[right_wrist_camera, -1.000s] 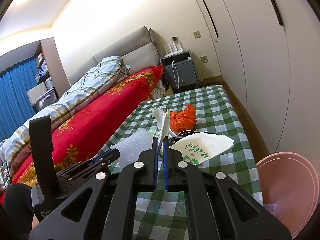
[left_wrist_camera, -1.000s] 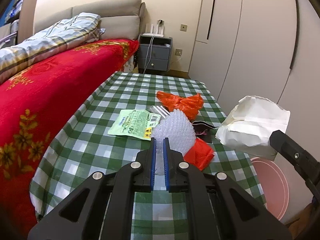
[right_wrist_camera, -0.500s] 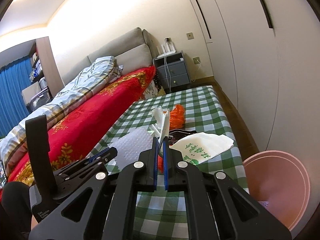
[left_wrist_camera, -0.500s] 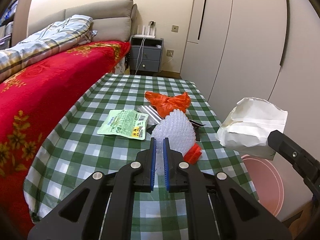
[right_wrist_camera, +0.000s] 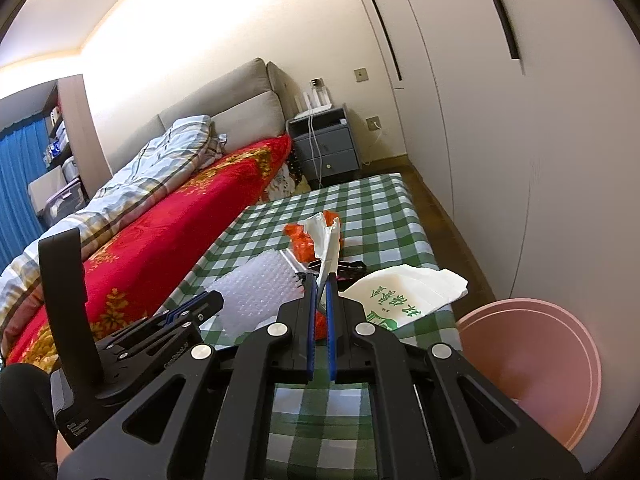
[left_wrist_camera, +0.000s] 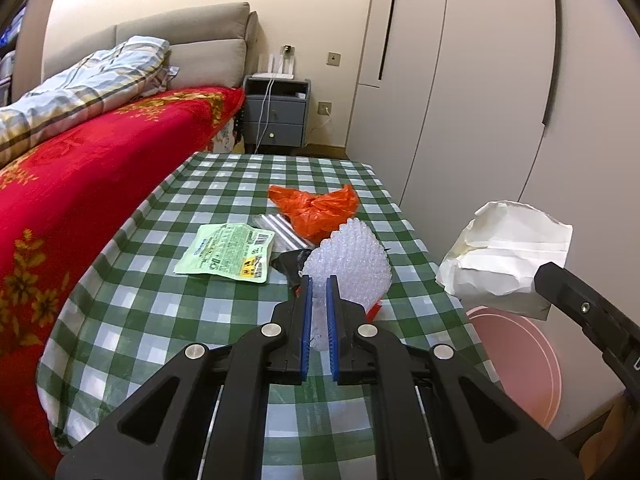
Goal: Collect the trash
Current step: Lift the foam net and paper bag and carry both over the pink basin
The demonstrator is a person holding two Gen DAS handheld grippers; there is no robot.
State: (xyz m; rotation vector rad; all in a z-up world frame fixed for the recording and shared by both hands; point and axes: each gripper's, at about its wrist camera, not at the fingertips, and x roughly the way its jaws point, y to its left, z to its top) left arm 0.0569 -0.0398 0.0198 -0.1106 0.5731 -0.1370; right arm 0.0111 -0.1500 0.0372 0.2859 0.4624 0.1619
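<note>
My left gripper (left_wrist_camera: pixel 319 280) is shut on a piece of clear bubble wrap (left_wrist_camera: pixel 348 256) and holds it above the green checked table (left_wrist_camera: pixel 160 312); it also shows in the right wrist view (right_wrist_camera: pixel 252 292). My right gripper (right_wrist_camera: pixel 319 280) is shut on a white paper bag with green print (right_wrist_camera: pixel 404 292), which hangs at the table's right edge above the pink bin (right_wrist_camera: pixel 532 364). In the left wrist view the bag (left_wrist_camera: pixel 508 256) hangs over the bin (left_wrist_camera: pixel 516 364). On the table lie an orange plastic bag (left_wrist_camera: pixel 316 208), a green packet (left_wrist_camera: pixel 228 252) and a clear wrapper (left_wrist_camera: pixel 276 228).
A bed with a red cover (left_wrist_camera: pixel 72 184) runs along the table's left side. A grey nightstand (left_wrist_camera: pixel 276 116) stands at the far end. White wardrobe doors (left_wrist_camera: pixel 480 80) line the right side. A small red scrap (left_wrist_camera: pixel 374 310) and a dark wrapper (left_wrist_camera: pixel 290 262) lie under the bubble wrap.
Both grippers have drawn back and to the right with their loads. The pink bin has come further into view under the white paper bag.
</note>
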